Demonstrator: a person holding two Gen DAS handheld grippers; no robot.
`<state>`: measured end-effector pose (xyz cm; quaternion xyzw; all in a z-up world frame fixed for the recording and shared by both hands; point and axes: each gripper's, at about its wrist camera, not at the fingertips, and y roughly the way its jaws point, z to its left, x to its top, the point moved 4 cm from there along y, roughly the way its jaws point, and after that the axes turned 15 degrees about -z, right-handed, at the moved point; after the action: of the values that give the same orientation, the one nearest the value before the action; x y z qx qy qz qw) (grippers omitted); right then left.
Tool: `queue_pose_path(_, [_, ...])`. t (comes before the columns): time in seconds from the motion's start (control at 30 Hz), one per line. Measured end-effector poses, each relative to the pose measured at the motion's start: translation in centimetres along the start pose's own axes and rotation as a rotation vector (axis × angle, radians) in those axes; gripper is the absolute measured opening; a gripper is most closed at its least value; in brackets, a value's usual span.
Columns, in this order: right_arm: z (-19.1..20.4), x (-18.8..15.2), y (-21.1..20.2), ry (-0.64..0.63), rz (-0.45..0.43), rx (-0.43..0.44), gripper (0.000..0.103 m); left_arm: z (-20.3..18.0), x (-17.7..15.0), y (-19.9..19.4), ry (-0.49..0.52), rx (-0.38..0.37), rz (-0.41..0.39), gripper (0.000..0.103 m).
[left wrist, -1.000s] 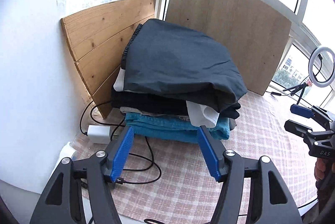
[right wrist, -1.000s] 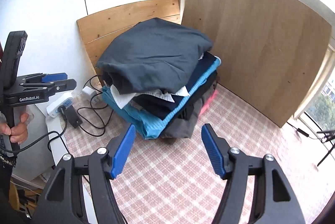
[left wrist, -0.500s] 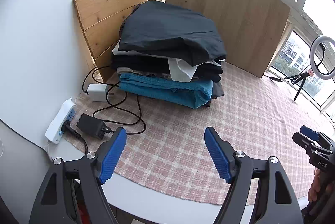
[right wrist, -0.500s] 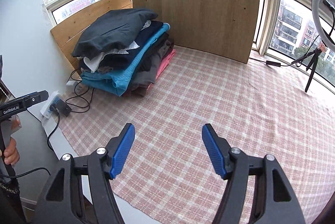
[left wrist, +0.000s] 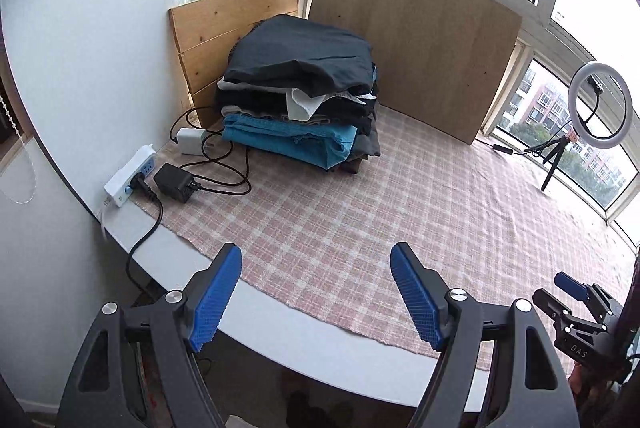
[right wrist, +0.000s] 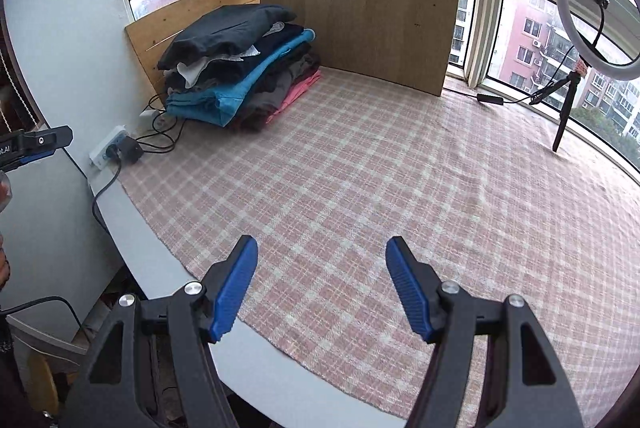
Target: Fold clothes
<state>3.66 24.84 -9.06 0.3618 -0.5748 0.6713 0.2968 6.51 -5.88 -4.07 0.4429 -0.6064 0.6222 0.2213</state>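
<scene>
A stack of folded clothes (left wrist: 300, 96) sits at the far left corner of the table, a dark grey garment (left wrist: 300, 56) on top and a teal one (left wrist: 292, 140) lower down. The stack also shows in the right wrist view (right wrist: 240, 68), with a pink garment (right wrist: 298, 92) at the bottom. My left gripper (left wrist: 316, 296) is open and empty above the table's near edge, far from the stack. My right gripper (right wrist: 322, 288) is open and empty over the checked tablecloth (right wrist: 360, 180). The right gripper's body shows at the lower right of the left wrist view (left wrist: 576, 312).
A white power strip (left wrist: 128, 180), a black adapter (left wrist: 176, 182), a white charger (left wrist: 191, 140) and cables lie left of the stack. Wooden boards (left wrist: 412, 40) lean against the windows behind. A ring light on a tripod (right wrist: 592, 8) stands at the far right.
Both grippers have pulled back from the stack toward the table's near edge, so the stack looks smaller and farther. Both stay open and empty.
</scene>
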Motion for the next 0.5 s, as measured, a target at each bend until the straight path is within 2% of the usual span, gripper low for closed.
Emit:
queue_pose_path(0.23, [-2.0,-1.5,-2.9,0.028,-0.032,0.008,0.066,-3.0,-1.5,-3.2,0.035,-0.004,-0.023,0.075])
queue_pose_path(0.5, [-3.1,-1.4,-4.6,0.041,-0.062,0.02,0.066,-4.7,-1.1,-5.4,0.052,0.001,-0.058,0.076])
